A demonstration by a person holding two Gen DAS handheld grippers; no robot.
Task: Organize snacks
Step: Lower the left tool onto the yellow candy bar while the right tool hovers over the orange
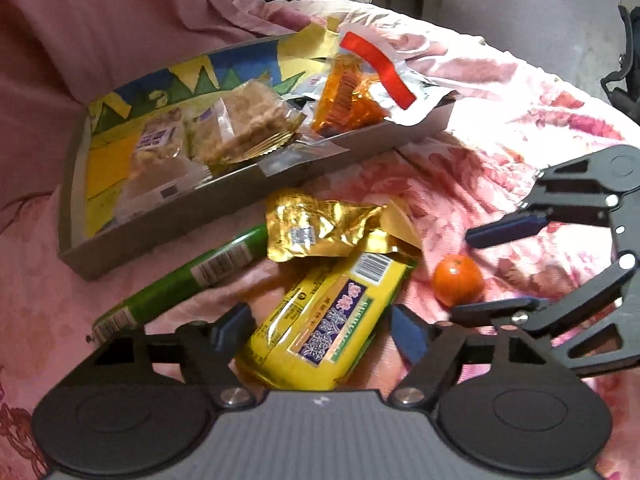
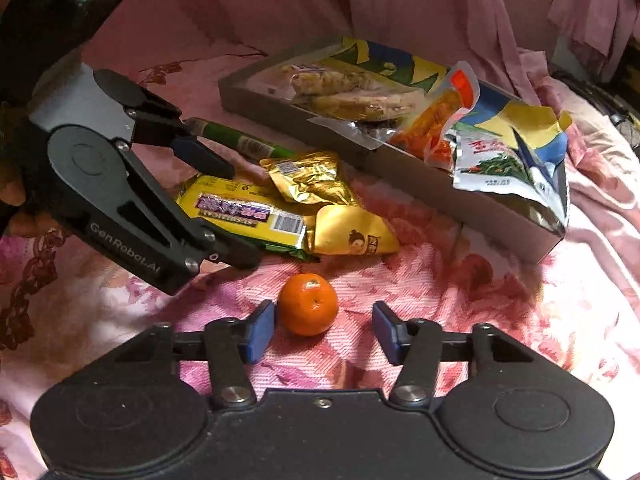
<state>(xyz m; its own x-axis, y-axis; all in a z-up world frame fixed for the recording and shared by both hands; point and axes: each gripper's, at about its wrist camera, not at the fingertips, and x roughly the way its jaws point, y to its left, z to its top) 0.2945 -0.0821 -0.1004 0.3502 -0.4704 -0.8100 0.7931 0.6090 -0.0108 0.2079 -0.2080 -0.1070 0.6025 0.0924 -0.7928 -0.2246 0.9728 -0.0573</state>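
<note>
Lying on floral cloth, yellow packet (image 1: 324, 320) shows barcode, purple label.

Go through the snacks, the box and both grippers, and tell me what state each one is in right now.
Box: open, partly filled.
Yellow packet: on the bed, between the left gripper fingers.
Gold pouch: crumpled, outside the box.
Green stick: lying outside the box.
Orange: on the bed, between the open right gripper fingers.
</note>
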